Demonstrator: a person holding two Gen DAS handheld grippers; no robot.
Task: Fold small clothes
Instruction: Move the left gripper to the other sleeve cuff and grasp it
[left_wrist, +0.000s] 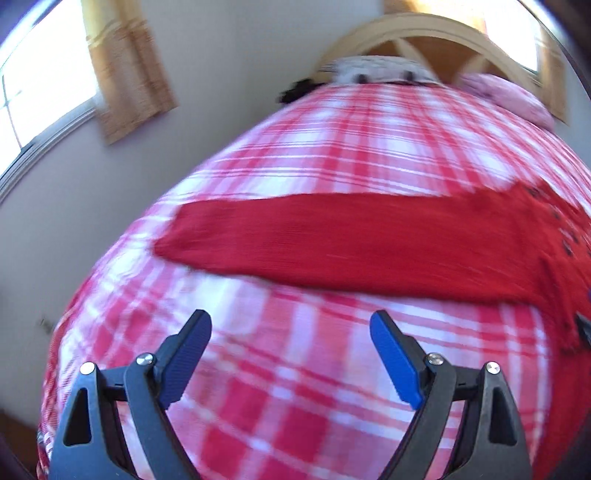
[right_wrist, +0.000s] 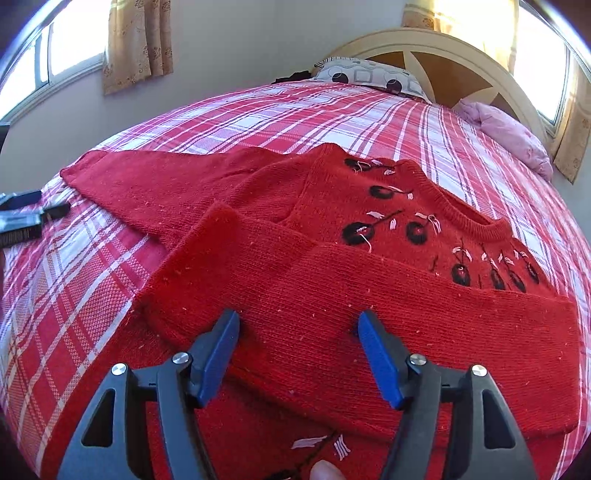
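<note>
Blue ribbed gripper (right_wrist: 298, 321) pads, fuzzy red knit sweater (right_wrist: 369, 325), plaid bedspread (right_wrist: 74, 314)

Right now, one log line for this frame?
left gripper: open, empty | right gripper: open over folded sleeve | sweater: on bed

Red sweater (right_wrist: 332, 295) flat on plaid bedspread (right_wrist: 92, 295); sleeve folded across

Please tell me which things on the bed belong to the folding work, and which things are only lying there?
Belong to the job:
- red sweater, one sleeve folded across its front, the other sleeve spread out flat
- left gripper, open
- right gripper, open over the folded sleeve

Only lying about:
- patterned pillow
- pink pillow
- plaid bedspread
</note>
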